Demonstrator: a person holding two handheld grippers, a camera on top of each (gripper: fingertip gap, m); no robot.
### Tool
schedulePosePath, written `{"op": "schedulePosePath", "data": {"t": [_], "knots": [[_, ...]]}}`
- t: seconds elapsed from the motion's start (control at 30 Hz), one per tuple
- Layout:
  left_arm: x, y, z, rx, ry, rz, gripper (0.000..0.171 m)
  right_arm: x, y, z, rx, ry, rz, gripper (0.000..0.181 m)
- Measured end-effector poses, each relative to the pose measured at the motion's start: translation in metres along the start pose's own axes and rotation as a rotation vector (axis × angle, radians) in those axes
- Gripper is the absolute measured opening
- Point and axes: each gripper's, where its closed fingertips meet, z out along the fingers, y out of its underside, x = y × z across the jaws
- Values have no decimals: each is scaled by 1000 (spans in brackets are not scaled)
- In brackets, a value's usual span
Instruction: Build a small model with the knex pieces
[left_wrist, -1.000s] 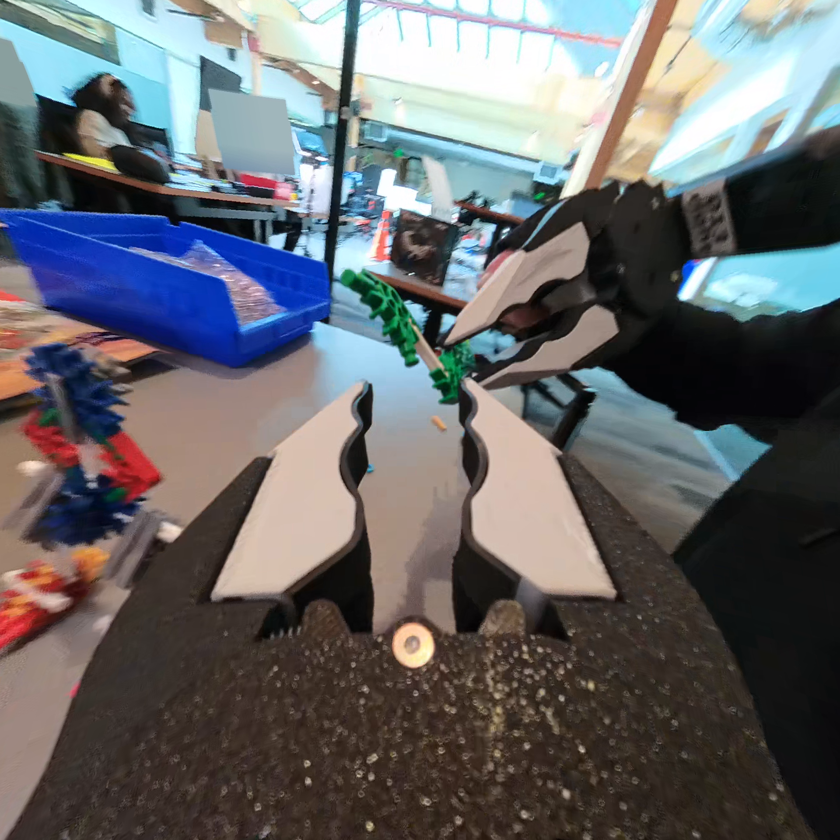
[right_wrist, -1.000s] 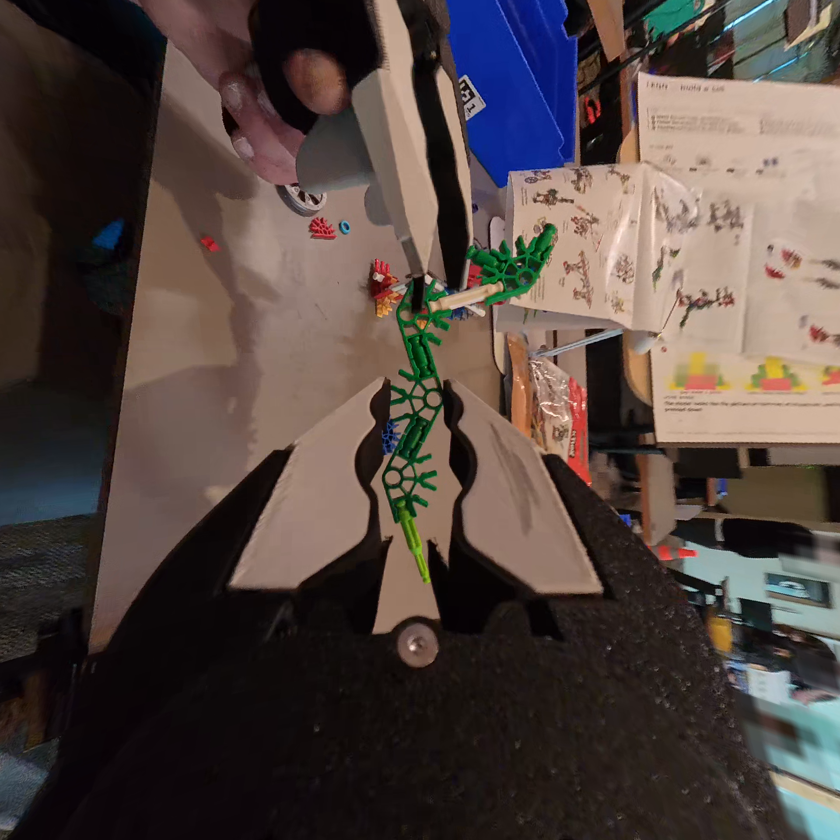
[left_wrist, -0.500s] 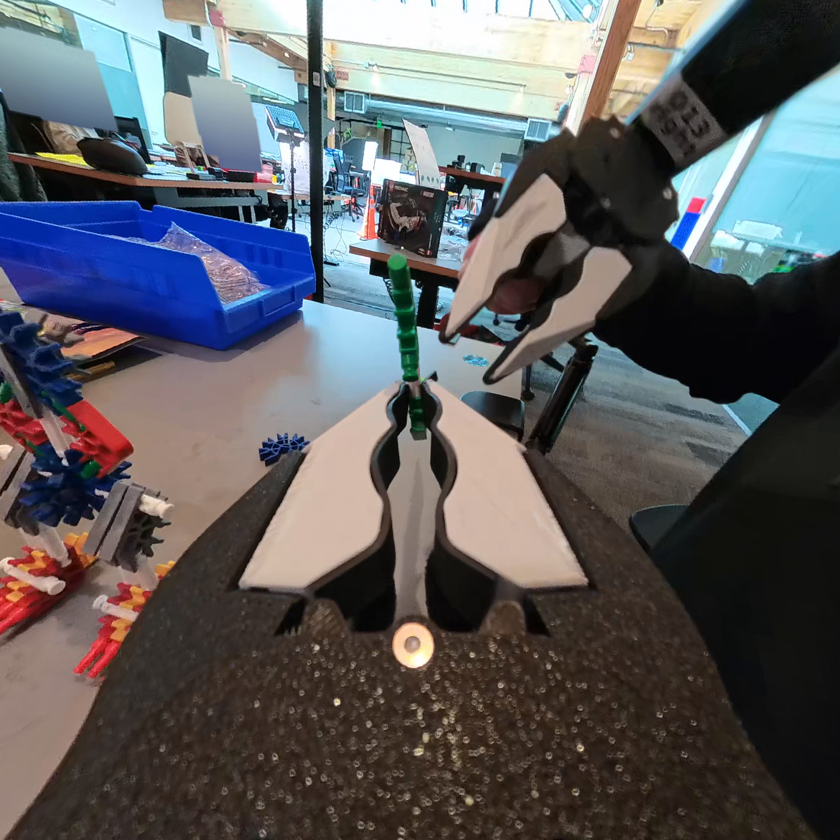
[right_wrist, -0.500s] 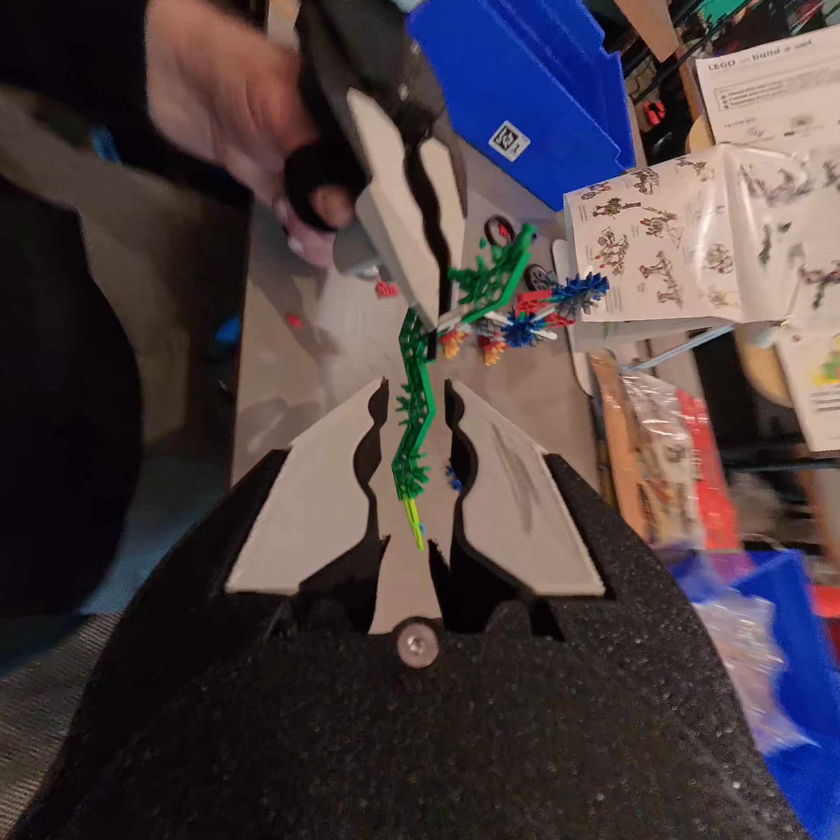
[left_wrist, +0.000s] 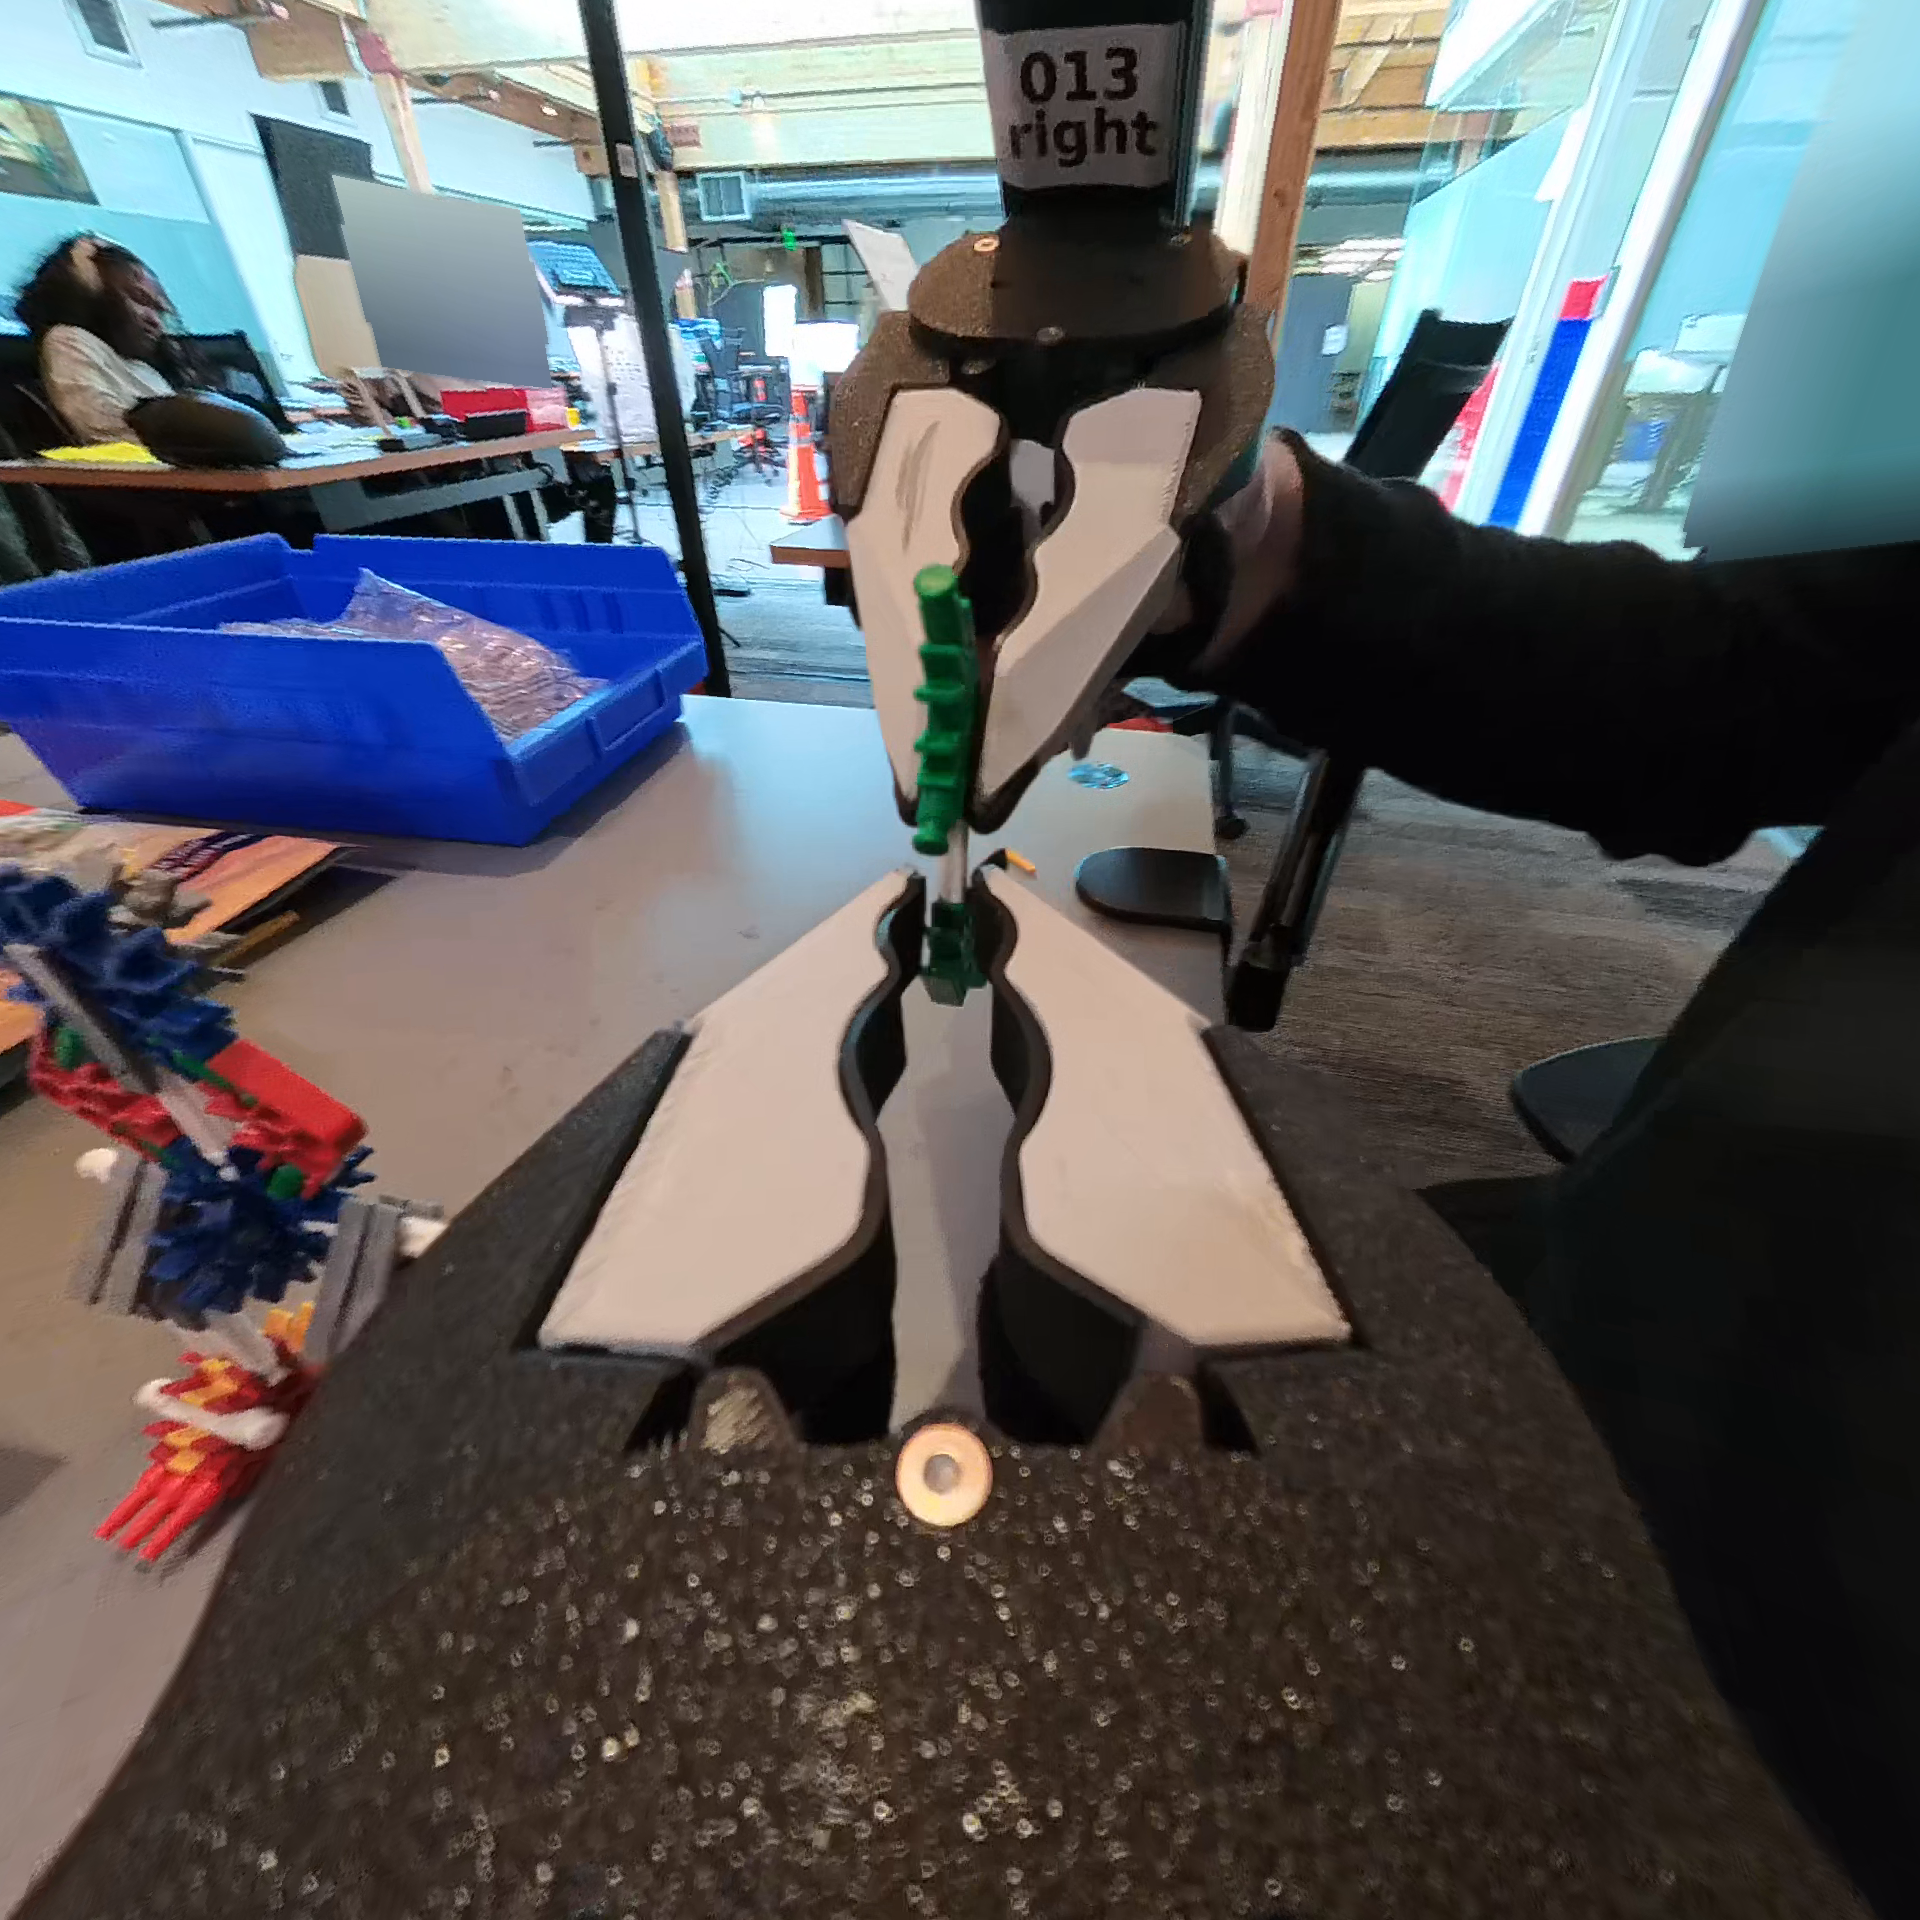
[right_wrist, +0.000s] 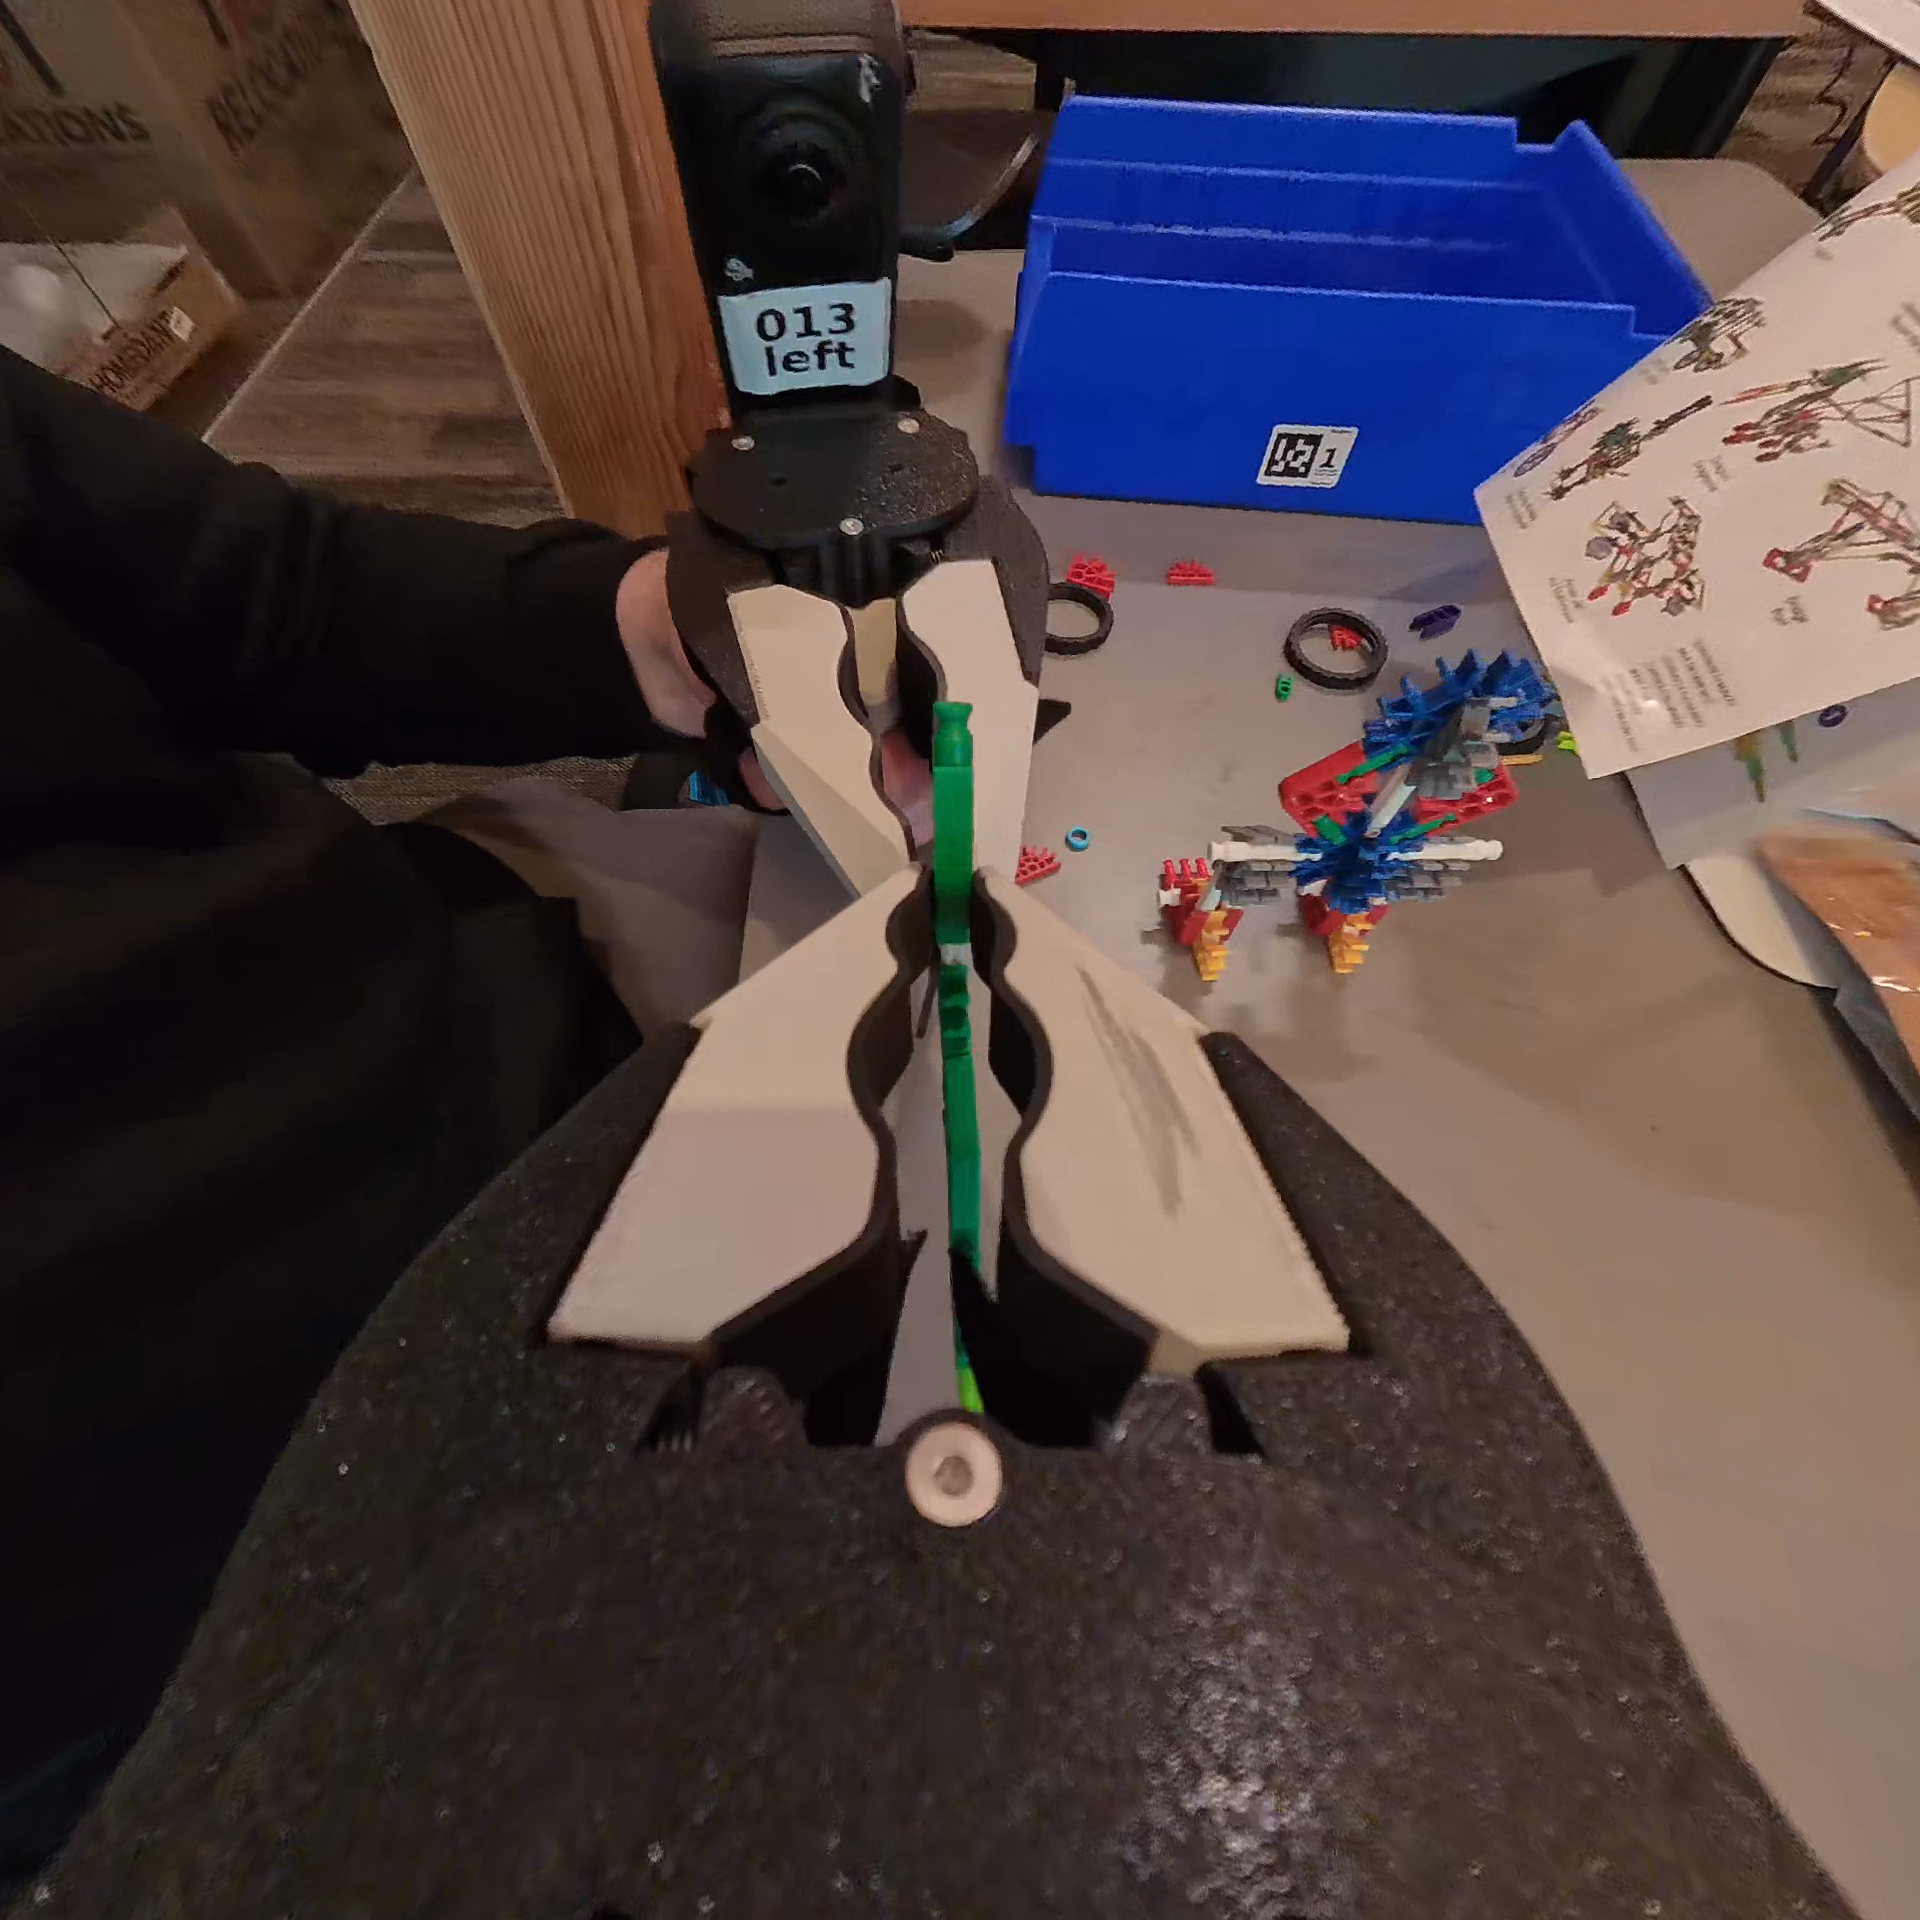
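Green piece: a chain of green connectors with a white rod in it, held in the air above the grey table, between the two grippers.
Left gripper: clenched on the chain's lower green end, tips pointing up and away.
Right gripper: clamped along the chain, facing the left one tip to tip; a lime rod runs back between its fingers.
Bin: blue bin on the table, holding a clear plastic bag.
Model: a red, blue and grey toy model stands on the table near loose parts and black rings.
Hands: each grips its handle; black sleeves.
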Motion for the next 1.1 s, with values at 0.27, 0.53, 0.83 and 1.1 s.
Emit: {"op": "schedulePosePath", "data": {"t": [0.27,0.53,0.83,1.1], "knots": [[-59,-11,-63,-76,-259,215,34,59,2,-7,-19,118,37,5],[-111,23,-68,-253,-253,145,35,96,28,27,-201,117,31,5],[-124,42,-52,-341,-185,142,23,109,34,49,-247,87,25,6],[-121,55,-42,-402,-111,141,21,113,37,54,-244,66,23,6]]}}
